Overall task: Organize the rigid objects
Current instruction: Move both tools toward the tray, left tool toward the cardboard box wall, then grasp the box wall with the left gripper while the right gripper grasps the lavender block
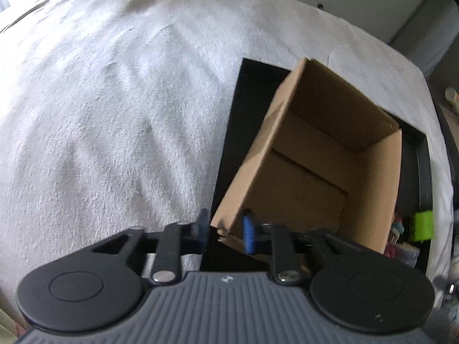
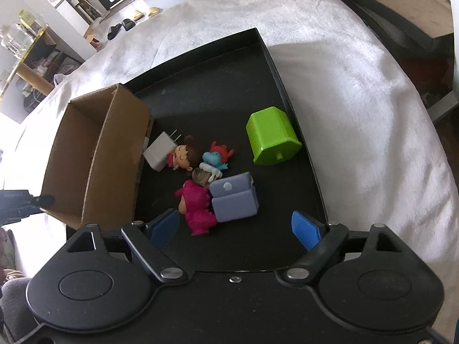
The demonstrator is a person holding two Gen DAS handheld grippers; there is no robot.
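Note:
An open cardboard box (image 2: 94,154) stands at the left of a black tray (image 2: 206,86). On the tray lie a green block (image 2: 271,136), a white charger plug (image 2: 160,150), a brown-haired doll (image 2: 185,154), a blue figure (image 2: 216,157), a pink dinosaur figure (image 2: 198,206) and a purple toy sofa (image 2: 233,200). My right gripper (image 2: 235,229) is open and empty, just in front of the pink figure and sofa. My left gripper (image 1: 225,230) is narrowly open and empty at the near corner of the box (image 1: 312,154), whose inside looks empty.
The tray (image 1: 229,132) lies on a white fluffy cover (image 1: 114,100) over a bed or table. In the right wrist view a dark wooden frame (image 2: 401,5) stands at the far right, and shelves and shoes (image 2: 120,27) lie beyond the cover.

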